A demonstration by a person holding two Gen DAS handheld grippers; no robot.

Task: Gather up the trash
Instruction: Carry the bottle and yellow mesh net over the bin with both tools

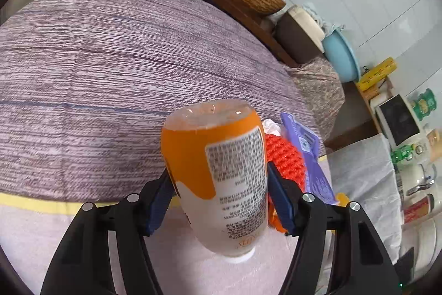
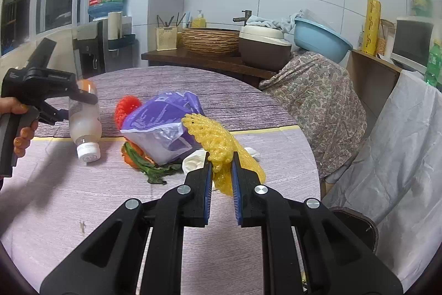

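An orange-and-white plastic bottle (image 1: 221, 170) hangs tilted, cap downward, just over the round table (image 1: 96, 60). My left gripper (image 1: 218, 173) is shut on its body, both blue pads pressed against it. The right wrist view shows the same bottle (image 2: 84, 115) in the left gripper (image 2: 73, 105), held by a hand at the left edge. My right gripper (image 2: 221, 158) is shut on a yellow foam net (image 2: 212, 134). Between the two lie a purple plastic bag (image 2: 160, 118), a red foam net (image 2: 125, 107), vegetable scraps (image 2: 149, 162) and a white scrap (image 2: 193, 161).
The table (image 2: 83, 198) wears a striped purple cloth. To its right stand a chair under a patterned cloth (image 2: 317, 107) and another under a white sheet (image 2: 400, 156). Behind are a wooden counter with a woven basket (image 2: 210, 40), a blue basin (image 2: 320, 38) and a water dispenser (image 2: 105, 18).
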